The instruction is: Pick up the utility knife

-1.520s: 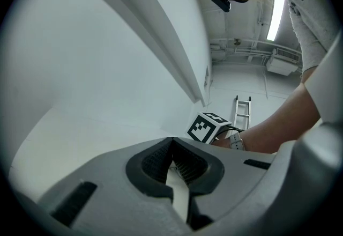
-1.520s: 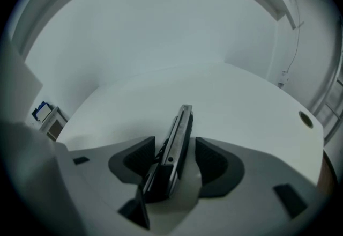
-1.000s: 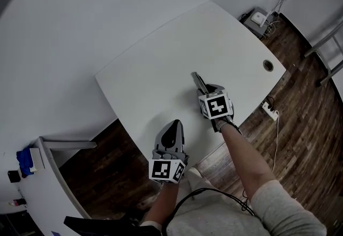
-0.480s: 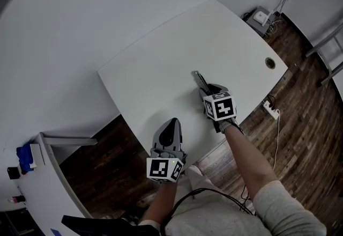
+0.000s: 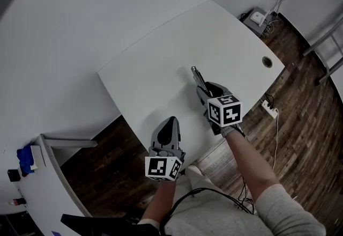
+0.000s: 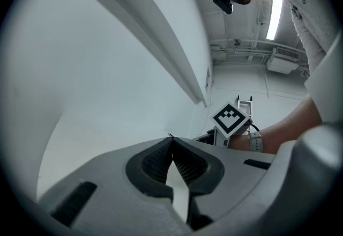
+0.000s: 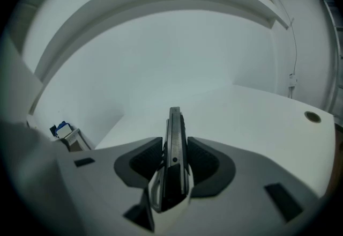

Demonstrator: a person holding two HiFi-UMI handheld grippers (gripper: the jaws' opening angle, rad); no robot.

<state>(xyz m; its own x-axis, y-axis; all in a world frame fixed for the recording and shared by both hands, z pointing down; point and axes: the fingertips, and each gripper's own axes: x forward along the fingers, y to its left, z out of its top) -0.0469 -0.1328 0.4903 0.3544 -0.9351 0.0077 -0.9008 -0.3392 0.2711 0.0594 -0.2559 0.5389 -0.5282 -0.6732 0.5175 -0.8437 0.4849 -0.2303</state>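
The big white flat table [image 5: 161,63] fills the middle of the head view. My right grey tongs [image 5: 203,90], just right of the middle, pinch the thin dark utility knife [image 5: 196,76], and its tip pokes out toward the top. My left grey tongs [image 5: 169,126], lower down, are pressed together on nothing.

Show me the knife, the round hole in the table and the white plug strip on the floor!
utility knife [image 7: 174,142]: right gripper view, middle of its dark spine.
round hole [image 5: 266,61]: head view, its dark centre.
white plug strip [image 5: 269,110]: head view, middle of its body.
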